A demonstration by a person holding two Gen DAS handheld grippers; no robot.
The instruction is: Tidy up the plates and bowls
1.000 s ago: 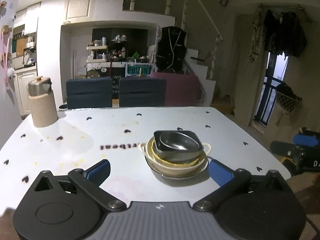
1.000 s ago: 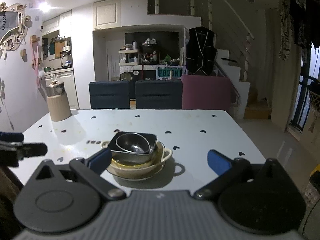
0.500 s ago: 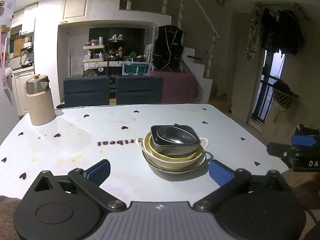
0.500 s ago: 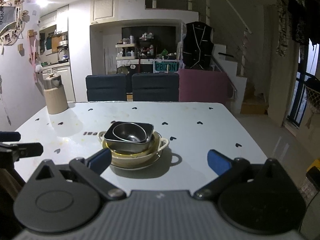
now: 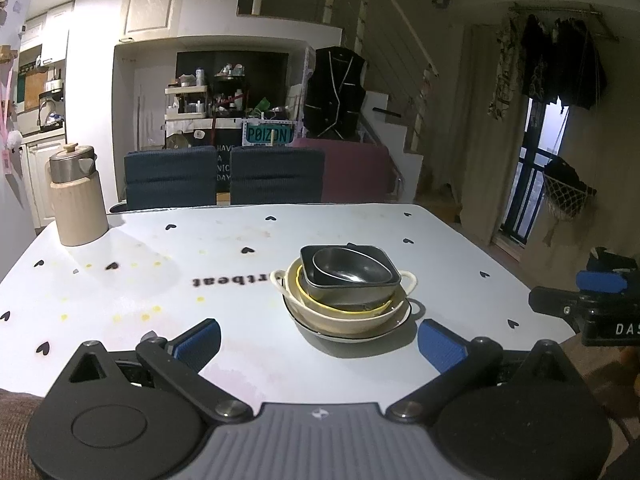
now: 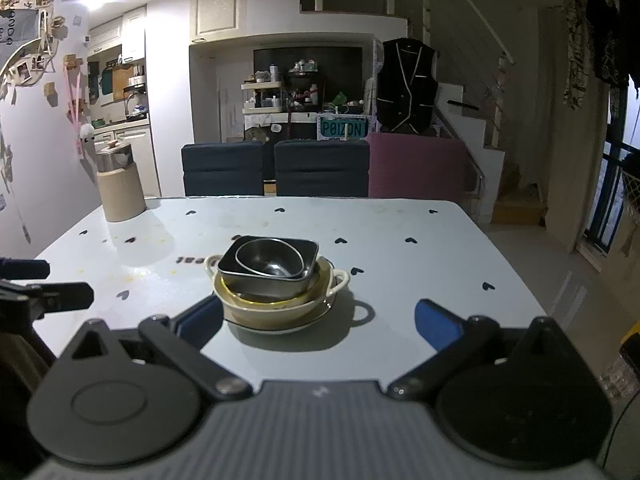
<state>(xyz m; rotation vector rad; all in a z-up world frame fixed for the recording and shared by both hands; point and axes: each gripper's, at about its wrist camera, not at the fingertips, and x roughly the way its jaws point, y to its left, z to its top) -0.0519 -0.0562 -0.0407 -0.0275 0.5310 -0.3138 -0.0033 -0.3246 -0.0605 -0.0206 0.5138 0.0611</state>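
Left gripper [image 5: 318, 340] and right gripper [image 6: 316, 322] both sit wide open, holding nothing, short of the nested stack on the table [image 5: 240, 224]. The metal bowl [image 5: 348, 268] sits tilted in the square dark dish [image 5: 386, 286], so a clumsy grab could probably slide it off. What's under the cream handled bowl [image 5: 340, 316] is mostly hidden, just a plate [image 5: 402, 316] rim showing.

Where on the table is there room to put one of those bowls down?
Bare tabletop lies between the beige jug and the stack of dishes, over the printed word. More lies on the right side of the stack, out to the table's edge, and behind it towards the chairs. Only the stack's own spot is crowded.
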